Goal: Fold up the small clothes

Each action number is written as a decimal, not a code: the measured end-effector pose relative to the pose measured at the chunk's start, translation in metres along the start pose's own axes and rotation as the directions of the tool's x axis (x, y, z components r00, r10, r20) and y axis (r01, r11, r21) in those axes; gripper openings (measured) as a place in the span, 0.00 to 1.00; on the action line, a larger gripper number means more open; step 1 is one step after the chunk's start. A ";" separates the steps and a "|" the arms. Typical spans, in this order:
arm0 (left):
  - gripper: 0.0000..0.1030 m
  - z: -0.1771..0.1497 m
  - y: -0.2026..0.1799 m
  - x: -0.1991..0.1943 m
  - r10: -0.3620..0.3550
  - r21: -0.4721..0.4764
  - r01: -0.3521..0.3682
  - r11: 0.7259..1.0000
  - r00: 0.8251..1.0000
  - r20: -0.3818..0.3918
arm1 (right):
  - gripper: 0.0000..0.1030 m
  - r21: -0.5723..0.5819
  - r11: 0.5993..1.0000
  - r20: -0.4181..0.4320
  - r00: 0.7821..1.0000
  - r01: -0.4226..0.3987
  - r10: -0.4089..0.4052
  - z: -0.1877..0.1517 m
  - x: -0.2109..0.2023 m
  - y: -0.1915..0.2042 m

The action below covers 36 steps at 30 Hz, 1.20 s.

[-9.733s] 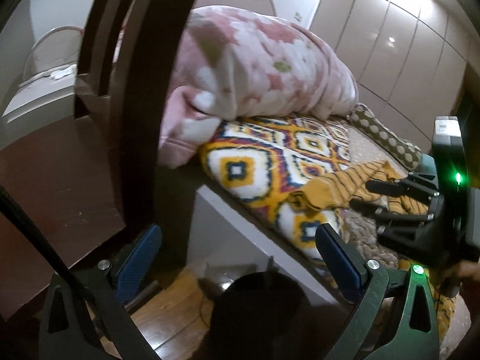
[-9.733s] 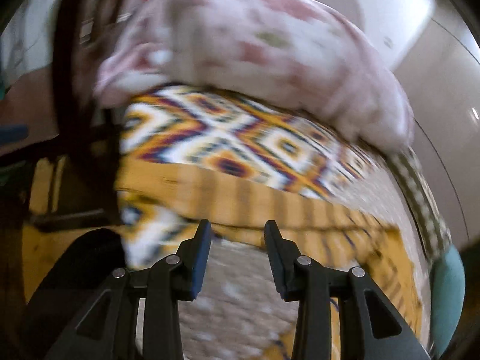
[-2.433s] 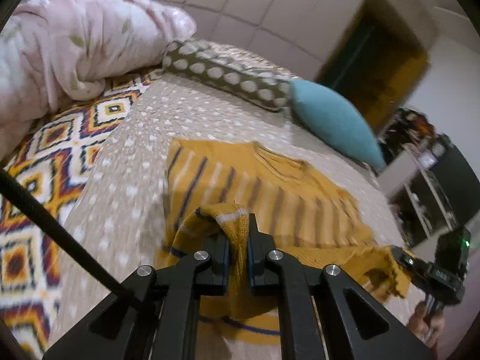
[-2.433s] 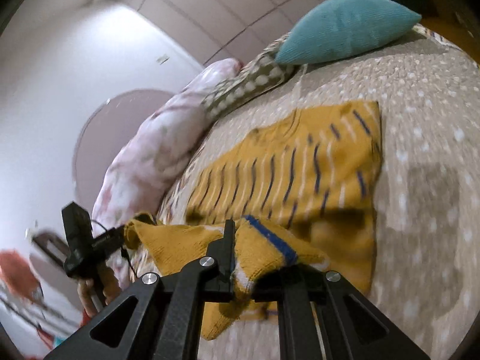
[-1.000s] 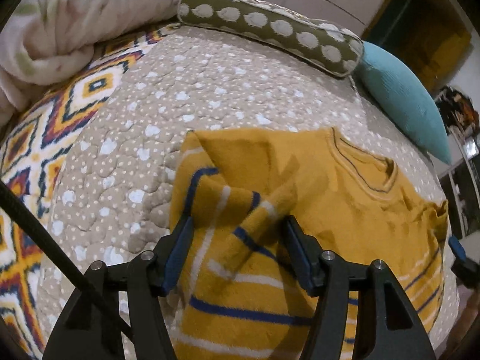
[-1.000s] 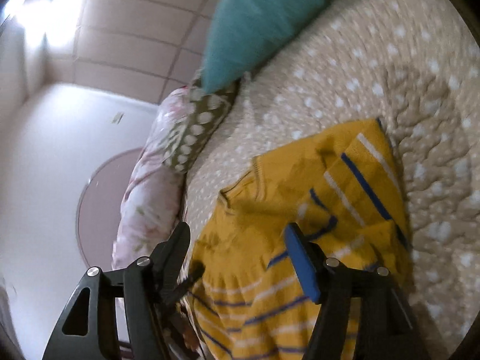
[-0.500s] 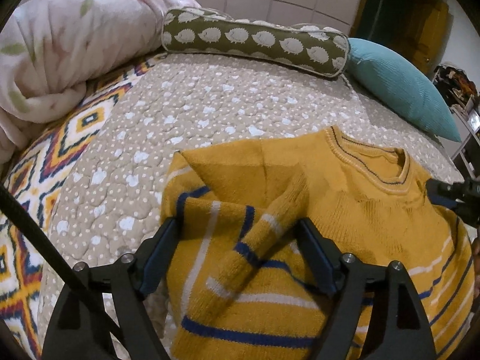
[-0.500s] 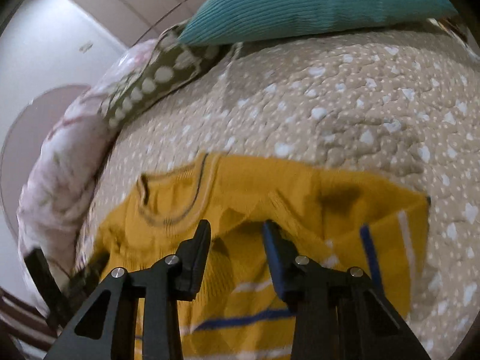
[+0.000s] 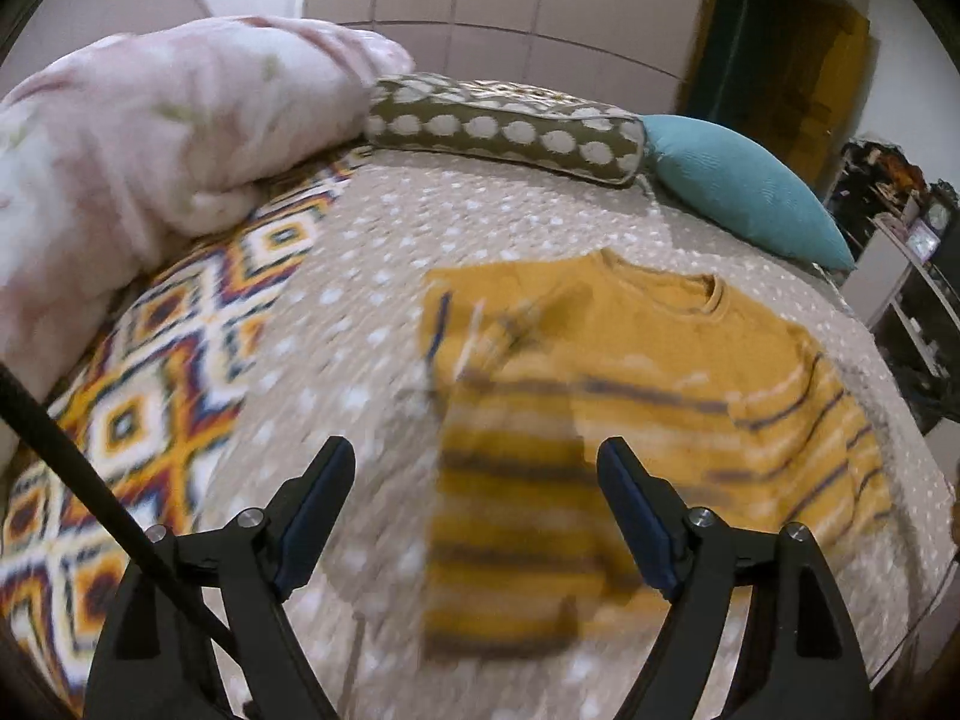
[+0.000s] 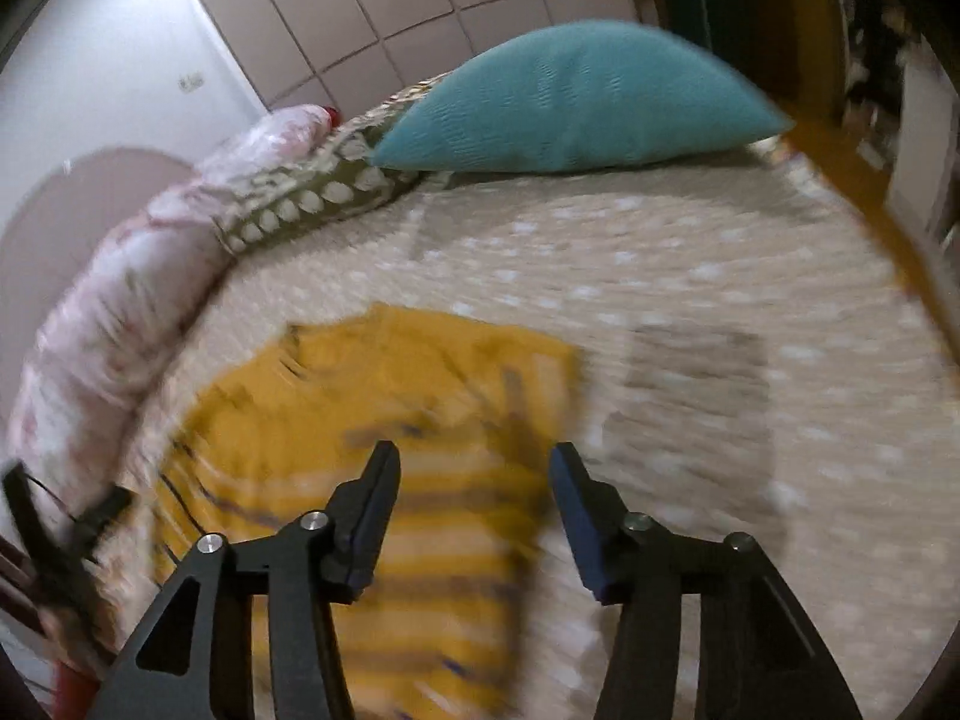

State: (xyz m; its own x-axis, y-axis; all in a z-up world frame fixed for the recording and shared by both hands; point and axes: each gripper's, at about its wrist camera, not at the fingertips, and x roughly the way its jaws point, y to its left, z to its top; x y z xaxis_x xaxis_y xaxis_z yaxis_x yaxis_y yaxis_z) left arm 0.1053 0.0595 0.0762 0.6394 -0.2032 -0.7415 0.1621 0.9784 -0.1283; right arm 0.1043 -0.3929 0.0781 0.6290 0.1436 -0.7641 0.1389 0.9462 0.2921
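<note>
The left gripper [image 9: 474, 480] hangs above the bed with its blue-padded jaws spread wide and nothing between them, having just been opening. Below and ahead lies the mustard sweater [image 9: 654, 372] with dark and pale stripes, flat on the beige dotted quilt [image 9: 468, 228], its left sleeve folded in across the chest. Motion blur smears the sweater's near hem. Beyond it rest a spotted olive bolster [image 9: 504, 126], a teal cushion [image 9: 744, 192] and a pink floral duvet [image 9: 150, 138].

sweater [image 9: 648, 372] | mustard yellow, dark and white stripes | flat on bedspread, sleeves folded inward | centre-right of left wrist frame
</note>
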 end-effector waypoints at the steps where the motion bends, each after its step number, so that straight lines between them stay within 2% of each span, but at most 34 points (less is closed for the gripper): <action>1: 0.79 -0.011 0.005 -0.005 0.001 -0.016 -0.001 1.000 1.000 0.000 | 0.58 -0.012 0.999 0.002 0.999 0.041 -0.041 -0.007 -0.009 -0.006; 2: 0.79 -0.020 0.008 -0.007 -0.010 -0.034 0.010 0.999 1.000 -0.003 | 0.58 -0.010 0.998 0.002 0.998 0.068 -0.068 -0.019 -0.021 -0.017; 4: 0.80 -0.036 0.010 -0.005 -0.038 -0.062 0.037 0.997 0.999 -0.016 | 0.58 0.019 0.998 -0.009 0.998 0.067 -0.067 -0.033 -0.031 -0.034; 8: 0.80 -0.063 0.012 0.019 -0.021 -0.108 0.017 0.994 0.999 -0.039 | 0.58 0.102 0.995 -0.029 1.000 0.007 -0.004 -0.063 -0.037 -0.054; 13: 0.83 -0.073 0.014 0.027 -0.031 -0.121 0.031 0.992 1.000 0.004 | 0.58 0.094 0.993 -0.061 0.995 -0.074 0.080 -0.076 -0.011 -0.028; 17: 0.85 -0.074 0.016 0.027 -0.057 -0.124 0.058 0.991 0.998 0.009 | 0.58 0.138 0.976 -0.090 0.980 -0.166 0.179 -0.086 0.019 -0.004; 18: 0.86 -0.075 0.016 0.027 -0.060 -0.123 0.061 0.991 0.998 0.010 | 0.44 0.134 0.975 -0.108 0.975 -0.180 0.195 -0.090 0.024 0.001; 19: 0.86 -0.075 0.017 0.026 -0.063 -0.123 0.064 0.990 0.998 0.011 | 0.29 0.082 0.985 -0.135 0.977 -0.155 0.165 -0.095 0.026 0.010; 21: 0.86 -0.075 0.017 0.026 -0.069 -0.126 0.070 0.990 0.998 0.014 | 0.21 0.016 0.995 -0.133 0.986 -0.102 0.103 -0.100 0.021 0.014; 24: 0.86 -0.076 0.019 0.024 -0.082 -0.134 0.084 0.987 0.996 0.020 | 0.17 0.016 1.000 -0.153 0.988 0.012 -0.010 -0.099 0.012 -0.003; 25: 0.86 -0.077 0.020 0.024 -0.087 -0.137 0.089 0.987 0.996 0.022 | 0.14 -0.013 0.989 -0.153 0.978 0.144 -0.144 -0.098 0.008 -0.010; 26: 0.86 -0.077 0.021 0.023 -0.092 -0.140 0.094 0.986 0.996 0.023 | 0.16 -0.024 0.985 -0.154 0.973 0.170 -0.172 -0.097 0.006 -0.013; 29: 0.86 -0.078 0.023 0.020 -0.101 -0.149 0.105 0.983 0.994 0.032 | 0.18 0.009 0.991 -0.139 0.981 0.137 -0.134 -0.098 -0.012 -0.013; 31: 0.86 -0.080 0.025 0.015 -0.098 -0.162 0.104 0.981 0.994 0.044 | 0.25 -0.056 0.982 -0.084 0.979 0.181 -0.185 -0.098 -0.026 0.008; 32: 0.86 -0.082 0.026 0.011 -0.090 -0.169 0.097 0.981 0.995 0.049 | 0.25 -0.099 0.977 -0.045 0.980 0.191 -0.196 -0.098 -0.033 0.026; 34: 0.86 -0.086 0.026 0.002 -0.076 -0.172 0.086 0.981 0.995 0.062 | 0.35 -0.139 0.981 0.003 0.990 0.139 -0.139 -0.097 -0.041 0.056; 36: 0.86 -0.090 0.026 -0.012 -0.064 -0.163 0.079 0.983 0.994 0.093 | 0.35 -0.176 0.983 0.022 0.998 0.056 -0.053 -0.093 -0.041 0.090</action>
State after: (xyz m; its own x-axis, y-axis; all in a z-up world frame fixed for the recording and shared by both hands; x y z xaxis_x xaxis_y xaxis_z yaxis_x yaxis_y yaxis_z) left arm 0.0347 0.0908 0.0223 0.6948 -0.2681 -0.6674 0.0870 0.9524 -0.2921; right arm 0.0198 -0.2866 0.0828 0.6375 0.0865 -0.7656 0.0371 0.9891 0.1426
